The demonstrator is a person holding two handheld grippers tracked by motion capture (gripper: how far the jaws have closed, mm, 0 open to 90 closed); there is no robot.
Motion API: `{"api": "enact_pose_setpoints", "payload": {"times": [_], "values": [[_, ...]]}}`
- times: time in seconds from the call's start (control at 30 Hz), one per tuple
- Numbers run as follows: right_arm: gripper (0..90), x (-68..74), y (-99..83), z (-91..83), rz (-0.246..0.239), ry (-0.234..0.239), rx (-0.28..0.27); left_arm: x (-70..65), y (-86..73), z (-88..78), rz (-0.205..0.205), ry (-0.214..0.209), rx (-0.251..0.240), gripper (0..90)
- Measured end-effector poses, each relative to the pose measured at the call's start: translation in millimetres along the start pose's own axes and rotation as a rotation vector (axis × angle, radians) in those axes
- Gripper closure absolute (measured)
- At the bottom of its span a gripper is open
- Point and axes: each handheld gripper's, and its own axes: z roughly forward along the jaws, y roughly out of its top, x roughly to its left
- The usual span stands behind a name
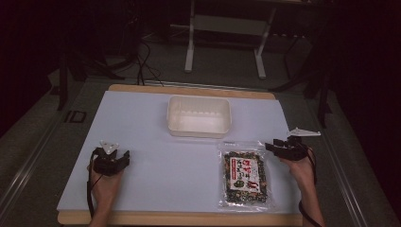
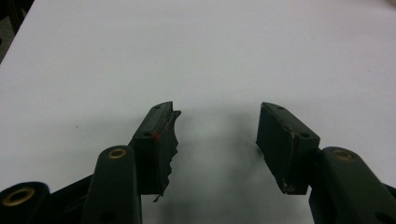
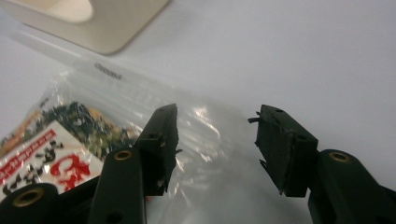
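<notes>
Though dim: one tray (image 1: 199,116); one packet (image 1: 244,177)

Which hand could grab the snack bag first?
Probably the right. The right hand-held gripper is open beside the snack bag, at its top corner. The left hand-held gripper is open over bare tabletop, far across.

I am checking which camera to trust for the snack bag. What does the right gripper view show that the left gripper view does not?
Right gripper view alone: the clear snack bag with its red and white label, its corner below the open right gripper, and a corner of the white tray behind it. Left gripper view alone: the open left gripper over bare surface, holding nothing. Both share the pale table cover and two black jaws spread apart.
</notes>
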Motion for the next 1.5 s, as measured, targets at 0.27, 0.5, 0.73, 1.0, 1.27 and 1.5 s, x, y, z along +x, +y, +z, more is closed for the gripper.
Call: {"api": "enact_pose_setpoints", "payload": {"times": [0.27, 0.5, 0.73, 1.0, 1.27, 1.5], "values": [[46.9, -0.6, 16.3, 14.0, 0.003, 0.031, 0.002, -0.5, -0.1, 0.6, 0.003, 0.001, 0.003, 45.8], [45.7, -4.4, 22.0, 27.0, 0.017, 0.055, 0.014, -0.2, -0.1, 0.7, 0.001, 0.001, 0.005, 45.6], [45.5, -8.5, 16.4, 37.0, 0.039, 0.087, 0.038, -0.4, -0.1, 0.9, -0.001, 0.002, 0.006, 45.4], [49.6, -8.7, 12.7, 39.7, 0.033, 0.114, 0.069, -0.4, 0.1, 1.4, -0.001, 0.003, 0.010, 45.2], [57.6, -8.1, 10.6, 34.3, -0.001, 0.154, 0.076, 0.1, 0.2, 1.3, 0.000, 0.004, 0.013, 44.8], [60.8, -8.0, 7.4, 25.7, -0.029, 0.171, 0.076, -0.1, 0.2, 1.5, -0.003, 0.007, 0.013, 44.3]]}}
